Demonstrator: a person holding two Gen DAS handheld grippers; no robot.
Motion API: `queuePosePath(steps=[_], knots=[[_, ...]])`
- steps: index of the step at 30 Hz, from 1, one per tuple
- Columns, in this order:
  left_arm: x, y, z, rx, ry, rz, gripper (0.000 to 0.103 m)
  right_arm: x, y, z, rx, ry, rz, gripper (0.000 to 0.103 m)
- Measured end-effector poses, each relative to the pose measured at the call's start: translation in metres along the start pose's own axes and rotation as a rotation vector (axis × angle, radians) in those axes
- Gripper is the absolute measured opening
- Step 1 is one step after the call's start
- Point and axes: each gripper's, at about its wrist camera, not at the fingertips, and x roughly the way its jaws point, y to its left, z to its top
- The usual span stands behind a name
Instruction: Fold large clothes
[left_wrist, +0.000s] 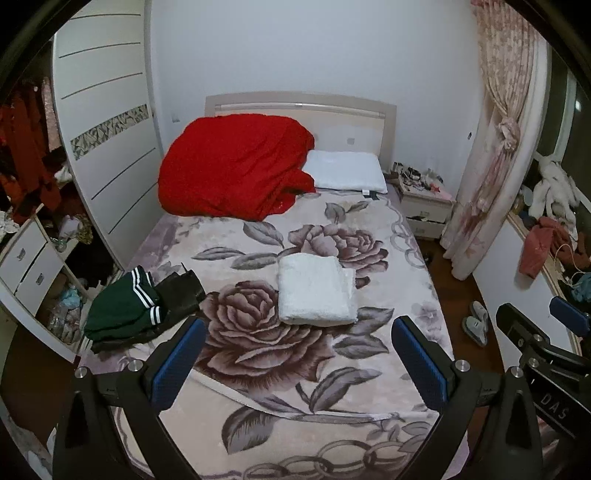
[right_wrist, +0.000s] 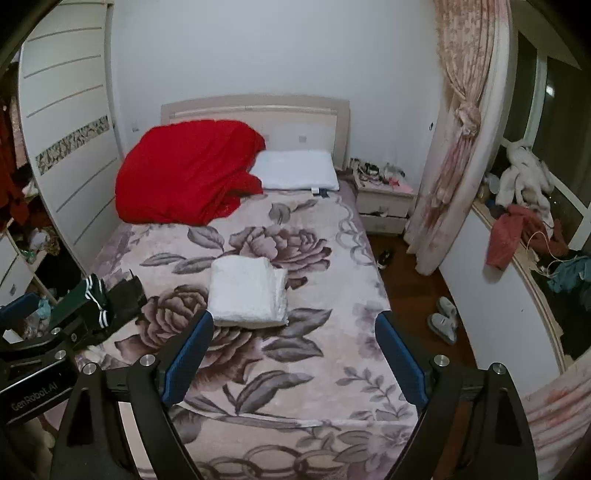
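Observation:
A folded white fluffy garment (left_wrist: 316, 291) lies flat in the middle of the bed (left_wrist: 258, 369); it also shows in the right wrist view (right_wrist: 248, 291). A dark green garment with white stripes (left_wrist: 123, 308) sits on a black one (left_wrist: 183, 290) at the bed's left edge, partly hidden by the left gripper's body in the right wrist view (right_wrist: 94, 295). My left gripper (left_wrist: 298, 354) is open and empty, held above the bed's near end. My right gripper (right_wrist: 295, 349) is open and empty, just short of the white garment. The right gripper's finger (left_wrist: 569, 317) shows at the right.
A red quilt (left_wrist: 236, 166) and white pillow (left_wrist: 345, 171) lie at the headboard. An open wardrobe (left_wrist: 33, 221) stands left. A nightstand (left_wrist: 424, 205), tied curtain (left_wrist: 491, 147), slippers (right_wrist: 443, 319) on the floor and a cluttered window ledge (right_wrist: 524, 221) are right.

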Motion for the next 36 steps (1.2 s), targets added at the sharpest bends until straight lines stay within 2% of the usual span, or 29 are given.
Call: queuePosePath(steps=[7,16,36], knots=[[-0.024,-0.008,-0.001,0.013,0.013,0.032,0.103,-0.037,-0.013,0.000,-0.002,-0.017,-0.003,0.091],[-0.040,-0.016,0.000,0.011,-0.025,0.040,0.103,-0.066,-0.024,0.009,0.008,-0.052,0.025,0.095],[-0.048,-0.016,0.002,0.017,-0.058,0.064,0.103,-0.059,-0.032,0.019,-0.010,-0.054,0.031,0.097]])
